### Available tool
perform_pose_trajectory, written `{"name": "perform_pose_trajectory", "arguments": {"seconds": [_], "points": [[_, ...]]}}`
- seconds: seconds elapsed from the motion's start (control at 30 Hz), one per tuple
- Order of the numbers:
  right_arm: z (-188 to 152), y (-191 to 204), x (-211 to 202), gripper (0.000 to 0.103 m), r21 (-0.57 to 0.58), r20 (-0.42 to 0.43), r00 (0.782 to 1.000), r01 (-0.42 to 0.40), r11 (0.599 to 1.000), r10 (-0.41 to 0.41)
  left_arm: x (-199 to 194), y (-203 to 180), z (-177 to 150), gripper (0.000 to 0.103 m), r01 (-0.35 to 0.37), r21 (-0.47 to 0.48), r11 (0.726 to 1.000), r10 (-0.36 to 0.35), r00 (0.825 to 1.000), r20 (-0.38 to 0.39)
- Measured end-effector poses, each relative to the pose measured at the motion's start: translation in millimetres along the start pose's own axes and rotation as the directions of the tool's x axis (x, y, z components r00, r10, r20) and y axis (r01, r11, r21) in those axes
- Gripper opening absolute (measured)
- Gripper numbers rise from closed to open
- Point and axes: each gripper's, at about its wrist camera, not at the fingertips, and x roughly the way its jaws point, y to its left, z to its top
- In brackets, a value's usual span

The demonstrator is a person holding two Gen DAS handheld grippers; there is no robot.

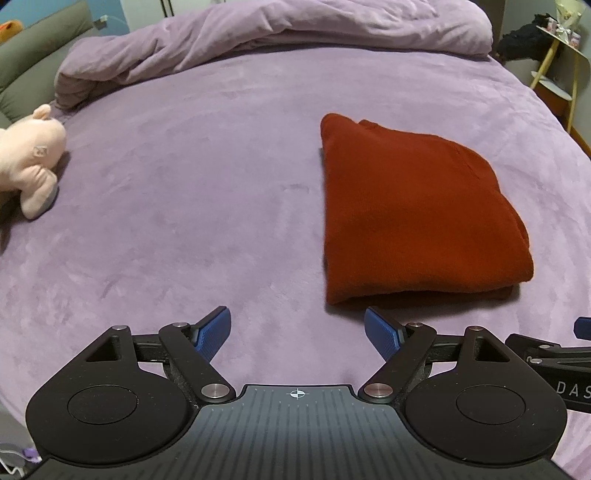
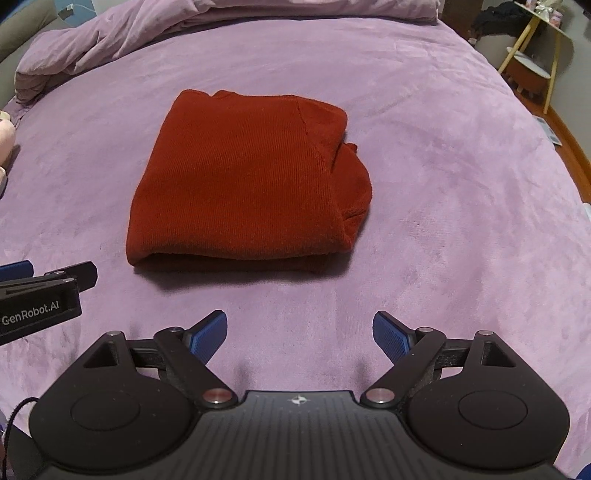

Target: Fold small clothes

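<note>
Broadly, a purple bed cover [image 2: 424,129] is spreading across nearly the whole of both views, with a rumpled purple duvet [image 1: 295,33] lying bunched along its far edge. On the cover a red knitted garment [image 2: 240,181] is lying folded into a thick rectangle, flat, its rounded fold edge facing the cameras and a bulkier tucked part showing on its right side. It is sitting just beyond the fingertips of both tools, touched by neither. The left gripper [image 1: 297,334] is hovering over bare cover, near the garment's near left corner, its blue pads [image 1: 212,334] spread wide with nothing between them. The right gripper [image 2: 299,338] is hanging before the garment's near edge, likewise gaping and empty. A pink plush toy [image 1: 31,158] is lying at the left margin of the bed. A yellow-legged stand [image 2: 532,51] is showing at far right, off the bed.
</note>
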Motion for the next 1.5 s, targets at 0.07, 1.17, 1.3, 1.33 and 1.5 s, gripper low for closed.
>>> {"name": "perform_pose_trajectory", "arguments": {"seconds": [0.07,1.17,1.3,1.33,1.5], "points": [[0,-1,-1,0.087,0.006,0.006,1.000,0.004,1.000,-0.004,-1,-1,0,0.085,-0.001,0.005,1.000,0.001,1.000,0.002],[0,1,-10,0.087,-0.008,0.040,0.998,0.038,0.999,-0.038,-7,-4,1,0.085,0.014,0.024,1.000,-0.014,1.000,0.005],[1,1,-11,0.087,-0.013,0.045,0.998,0.037,0.999,-0.037,-7,-4,1,0.085,0.015,0.017,1.000,-0.015,1.000,0.004],[1,1,-11,0.087,-0.014,0.045,0.998,0.037,0.999,-0.036,-7,-4,1,0.085,0.017,0.016,1.000,-0.017,1.000,0.003],[2,1,-12,0.087,-0.019,0.049,0.998,0.043,0.999,-0.042,-7,-3,2,0.085,0.023,0.012,1.000,-0.023,1.000,-0.001]]}}
